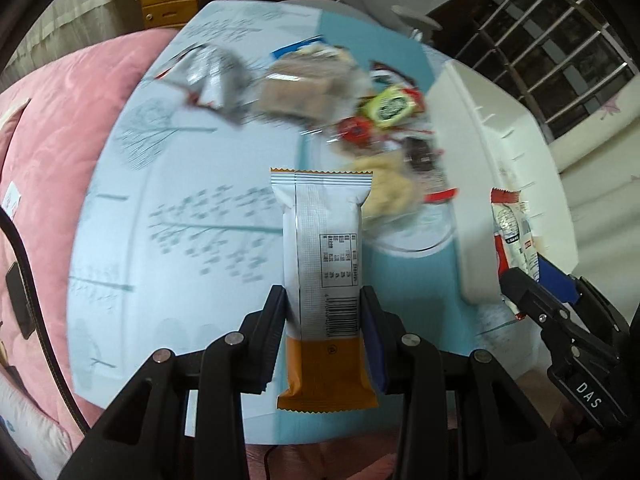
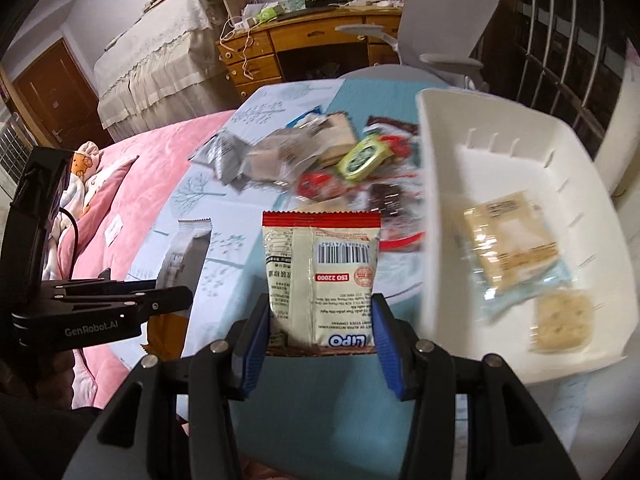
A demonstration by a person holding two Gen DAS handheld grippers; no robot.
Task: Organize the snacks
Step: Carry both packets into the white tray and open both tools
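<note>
My left gripper [image 1: 324, 300] is shut on a long white and orange snack bar [image 1: 324, 248], held above the table. It also shows from the side in the right wrist view [image 2: 186, 256]. My right gripper [image 2: 322, 316] is shut on a white and red LIPO snack packet [image 2: 320, 276], just left of the white bin [image 2: 440, 128]. The packet and right gripper show at the right edge of the left wrist view [image 1: 514, 228]. A pile of mixed snacks [image 2: 340, 160] lies on the table beyond both grippers. The bin holds two cracker packs [image 2: 512, 240].
The table has a light blue tree-print cloth [image 1: 180, 200]. A pink bed cover [image 1: 60, 120] lies to the left. A grey chair [image 2: 444, 20] and a wooden desk [image 2: 280, 48] stand behind the table. A barred window [image 1: 560, 60] is at the right.
</note>
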